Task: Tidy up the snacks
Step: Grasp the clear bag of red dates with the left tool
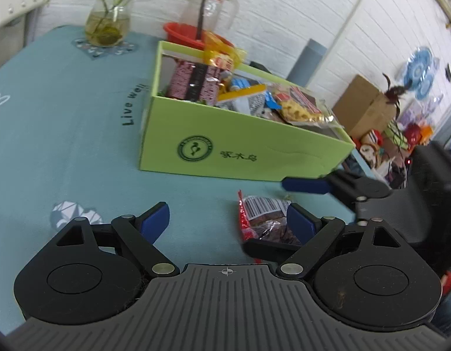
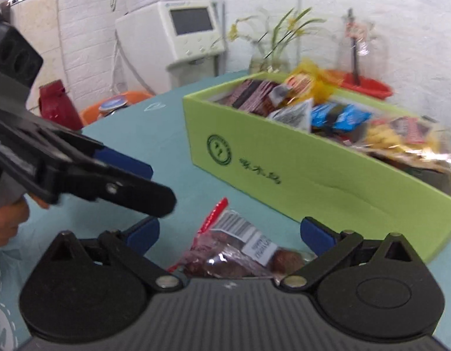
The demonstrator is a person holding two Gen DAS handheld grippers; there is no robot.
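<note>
One snack packet [image 2: 237,248] outstanding on table [image 1: 64,134], just before green box [image 1: 240,146] already loaded with snacks.
Both sets of fingers spread wide, holding nothing; right gripper [image 2: 230,235] straddling packet, apparently for pickup; left gripper [image 1: 228,222] alongside.

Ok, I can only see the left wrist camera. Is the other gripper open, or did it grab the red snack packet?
Observer: It is open. The right gripper has the snack packet lying between its fingers, not squeezed.
Operator: Who's holding my gripper?
Observer: A hand grips the handle of the left gripper.
Operator: Anything past the table?
Observer: Yes, an orange basin, with a red thing beside it.
</note>
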